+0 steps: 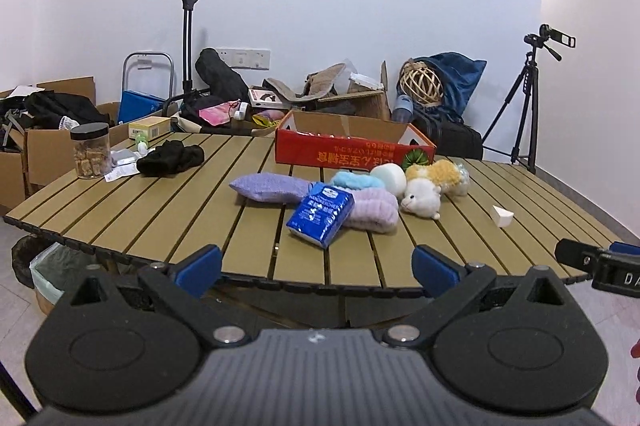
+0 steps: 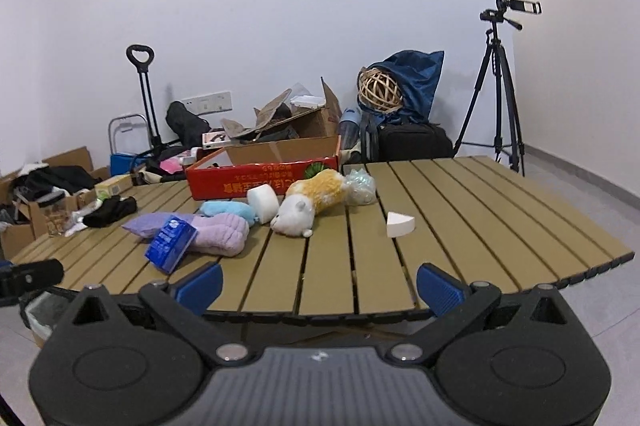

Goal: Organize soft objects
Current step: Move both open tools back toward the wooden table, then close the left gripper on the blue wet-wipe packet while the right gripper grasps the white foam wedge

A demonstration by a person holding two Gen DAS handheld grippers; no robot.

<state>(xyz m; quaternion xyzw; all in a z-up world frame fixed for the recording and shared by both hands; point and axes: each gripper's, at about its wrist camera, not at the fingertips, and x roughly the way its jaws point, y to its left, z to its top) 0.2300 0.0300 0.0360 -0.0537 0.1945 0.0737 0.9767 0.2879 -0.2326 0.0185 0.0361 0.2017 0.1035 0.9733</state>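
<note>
A heap of soft things lies mid-table on the slatted tan table (image 1: 168,210), just in front of a red cardboard box (image 1: 352,150) with its flaps open. The blue tissue pack (image 1: 321,214), glossy and rectangular, leans tilted against a lilac ribbed plush roll (image 1: 374,212). Left of it lies a purple knitted pillow (image 1: 270,188); behind sits a fluffy light-blue piece (image 1: 356,180) touching a smooth white cylindrical sponge (image 1: 390,178). A furry white-and-orange plush animal (image 2: 312,204) lies on its side, its tail end against a crinkled clear bag (image 2: 360,188). A white wedge-shaped sponge (image 2: 400,225) sits apart on the right. A black cloth bundle (image 1: 170,157) and a clear jar (image 1: 91,150) with a black lid stand well off at the left.

The left gripper (image 1: 318,268) hangs at the near table edge, blue-padded fingers spread wide, holding nothing. The right gripper (image 2: 320,284) is likewise wide and empty, clear of every object.
</note>
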